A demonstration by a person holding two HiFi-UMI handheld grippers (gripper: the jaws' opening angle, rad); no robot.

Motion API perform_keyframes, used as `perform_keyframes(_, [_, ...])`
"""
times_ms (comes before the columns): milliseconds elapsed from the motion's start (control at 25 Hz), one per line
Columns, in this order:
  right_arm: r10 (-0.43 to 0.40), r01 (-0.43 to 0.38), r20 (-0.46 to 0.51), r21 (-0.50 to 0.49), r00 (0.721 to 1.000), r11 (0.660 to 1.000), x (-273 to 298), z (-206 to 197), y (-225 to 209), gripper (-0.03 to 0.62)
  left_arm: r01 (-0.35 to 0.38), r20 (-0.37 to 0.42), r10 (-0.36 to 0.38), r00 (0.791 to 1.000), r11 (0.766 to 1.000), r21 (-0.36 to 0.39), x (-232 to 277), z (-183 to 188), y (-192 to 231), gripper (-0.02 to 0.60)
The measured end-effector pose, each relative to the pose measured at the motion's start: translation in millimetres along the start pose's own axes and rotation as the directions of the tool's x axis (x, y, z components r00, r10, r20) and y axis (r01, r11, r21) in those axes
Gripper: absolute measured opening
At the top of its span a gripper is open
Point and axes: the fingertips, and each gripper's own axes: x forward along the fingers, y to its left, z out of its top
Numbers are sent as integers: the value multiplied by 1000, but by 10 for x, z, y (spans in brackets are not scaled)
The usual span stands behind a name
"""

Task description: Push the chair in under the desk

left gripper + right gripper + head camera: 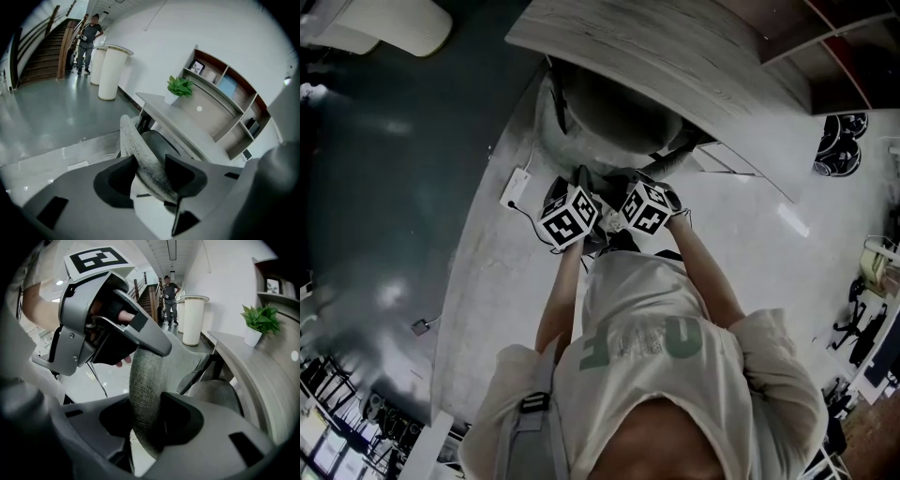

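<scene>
The chair has a grey woven backrest and a dark seat that lies mostly under the pale wooden desk. Both grippers sit side by side on the backrest's top rim. In the left gripper view, the backrest runs slantwise between the pads of my left gripper and touches both of them. In the right gripper view, my right gripper is shut on the backrest, which fills the gap between the pads. The left gripper shows just beyond it. In the head view the left gripper and right gripper are seen from above.
A white power strip with a black cable lies on the floor left of the chair. A potted plant stands on the desk, below a wall shelf. White round columns, a staircase and a standing person are farther off.
</scene>
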Motion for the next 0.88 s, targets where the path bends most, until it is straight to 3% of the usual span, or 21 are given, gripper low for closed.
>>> perform_keyframes(360, [-79,79,-33,12,996,997,-167,-228,-181,140,68,-25,-68,997,997,-30,88,-136,-234,218])
perform_keyframes(880, [-133,133,-24,10,991,991,-184,-271,-219,140,61,-29,-62,998,998,-28,118,-195,-257,219])
